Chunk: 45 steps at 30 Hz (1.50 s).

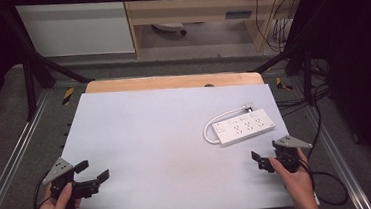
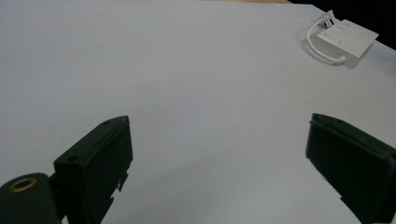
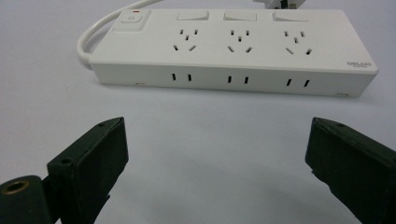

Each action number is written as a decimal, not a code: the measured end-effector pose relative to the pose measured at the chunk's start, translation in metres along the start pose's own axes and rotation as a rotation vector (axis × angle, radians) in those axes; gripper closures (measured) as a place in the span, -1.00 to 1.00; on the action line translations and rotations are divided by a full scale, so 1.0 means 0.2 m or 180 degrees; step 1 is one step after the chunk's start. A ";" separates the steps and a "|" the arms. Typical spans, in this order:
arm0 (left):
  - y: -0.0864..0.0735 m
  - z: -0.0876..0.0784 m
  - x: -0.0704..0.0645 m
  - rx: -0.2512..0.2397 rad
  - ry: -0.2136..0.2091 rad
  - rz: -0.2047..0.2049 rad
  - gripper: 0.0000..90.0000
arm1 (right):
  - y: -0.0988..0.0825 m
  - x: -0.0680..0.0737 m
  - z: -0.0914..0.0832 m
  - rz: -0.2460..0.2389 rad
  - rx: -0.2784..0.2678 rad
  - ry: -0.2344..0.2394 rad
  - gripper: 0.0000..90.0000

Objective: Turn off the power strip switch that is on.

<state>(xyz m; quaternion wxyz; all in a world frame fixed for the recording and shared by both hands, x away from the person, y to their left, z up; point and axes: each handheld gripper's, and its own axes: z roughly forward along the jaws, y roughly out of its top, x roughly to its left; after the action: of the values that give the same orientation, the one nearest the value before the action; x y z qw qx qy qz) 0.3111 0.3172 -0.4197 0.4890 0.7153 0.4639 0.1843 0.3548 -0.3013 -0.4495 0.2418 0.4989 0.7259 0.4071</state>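
A white power strip (image 1: 244,126) lies on the table (image 1: 151,137) at the far right, just beyond the right claw (image 1: 264,159). Both claws, including the left claw (image 1: 92,172) at the near left, gape wide and empty. The strip's looped cord (image 3: 91,35) could snag a jaw; the smooth casing may slide.

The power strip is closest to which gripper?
The right gripper. It sits just below the white power strip at the table's right side, while the left gripper is far off at the left corner. Both are open.

White power strip (image 3: 233,44), white cord (image 1: 210,127); pale grey table (image 1: 150,132); black tongs (image 2: 219,168), grey plates.
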 end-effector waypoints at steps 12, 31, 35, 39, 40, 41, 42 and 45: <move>-0.01 0.01 0.01 0.0025 0.0013 -0.0016 -0.84 | 0.05 0.02 -0.03 -0.0111 -0.0163 0.0022 -0.86; 0.00 0.00 -0.02 0.0004 0.0008 0.0061 -0.84 | 0.13 0.08 -0.09 -0.0004 -0.0241 0.0025 -0.88; 0.00 0.00 0.00 -0.0016 0.0030 0.0018 -0.84 | 0.17 0.09 -0.12 -0.0125 -0.0251 -0.0105 -0.88; 0.01 0.01 0.00 -0.0042 0.0019 -0.0016 -0.84 | 0.20 0.09 -0.14 -0.0040 -0.0356 -0.0070 -0.89; 0.01 0.01 0.00 -0.0033 0.0013 -0.0005 -0.84 | 0.20 0.09 -0.14 -0.0040 -0.0356 -0.0070 -0.89; 0.01 0.02 0.00 -0.0020 0.0007 0.0003 -0.84 | 0.20 0.10 -0.14 -0.0086 -0.0337 -0.0062 -0.89; 0.01 0.02 0.00 0.0001 0.0010 0.0018 -0.84 | 0.21 0.11 -0.14 -0.0101 -0.0317 -0.0025 -0.89; 0.01 0.02 -0.01 0.0015 0.0001 0.0044 -0.84 | 0.22 0.12 -0.15 -0.0136 -0.0311 -0.0013 -0.89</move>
<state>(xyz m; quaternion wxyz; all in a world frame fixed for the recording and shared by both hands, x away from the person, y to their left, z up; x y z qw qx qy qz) 0.3130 0.3140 -0.4198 0.4860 0.7196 0.4595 0.1867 0.3460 -0.2816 -0.3957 0.2760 0.4717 0.7152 0.4357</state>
